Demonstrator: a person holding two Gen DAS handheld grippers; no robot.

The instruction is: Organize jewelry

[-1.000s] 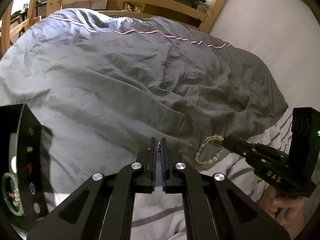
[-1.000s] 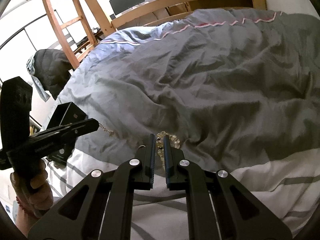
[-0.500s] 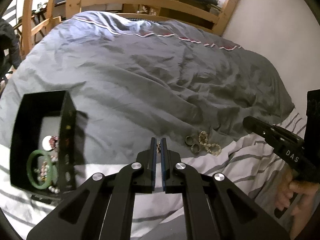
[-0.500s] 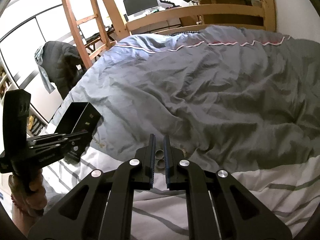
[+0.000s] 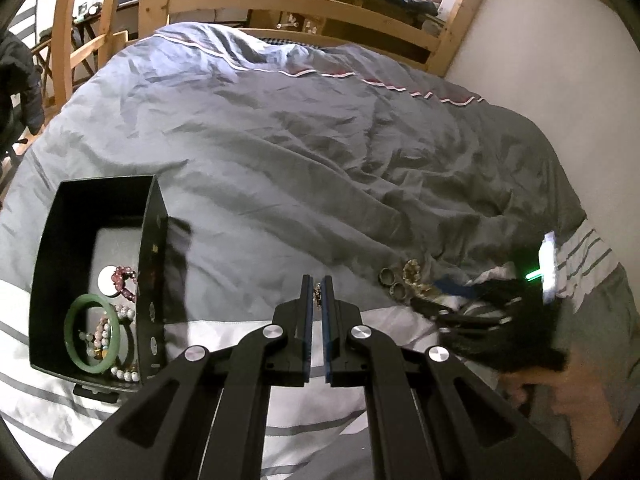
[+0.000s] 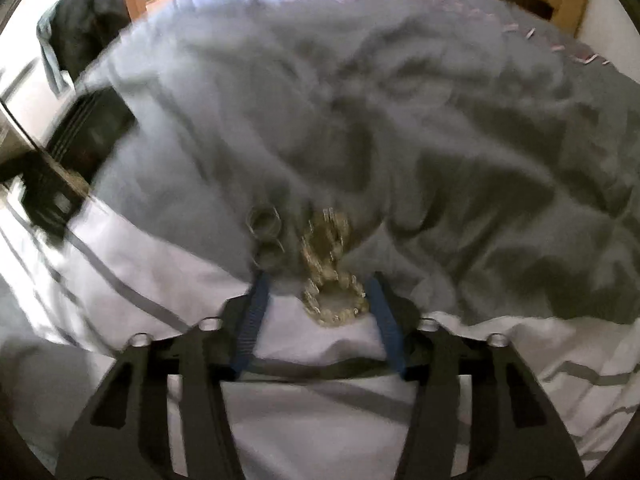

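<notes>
Left gripper: black two-finger tool with blue pads, clenched on a small gold-coloured chain piece that shows in the thin slit between the fingertips; it hangs above the bedding, to the right of the box.

Right gripper: black tool with blue pads, its jaws have just been opening and now stand apart; its view is blurred. A coiled bracelet of pale gold beads lies on the bedding between the parted fingertips, and the pads do not press on it.

Rings: two dull metal rings lie side by side just left of the beaded bracelet, at the edge of the duvet.

Box: open black rectangular box sits on the bedding at the left of the left wrist view; inside lie a green jade-like bangle, a dark red bead bracelet and pale bead strands.

Bedding: rumpled grey duvet over a white sheet with grey stripes.

Surroundings: a light wooden bed frame runs behind the duvet.

Person: a blurred hand grips the right tool's handle at the lower right of the left wrist view.
</notes>
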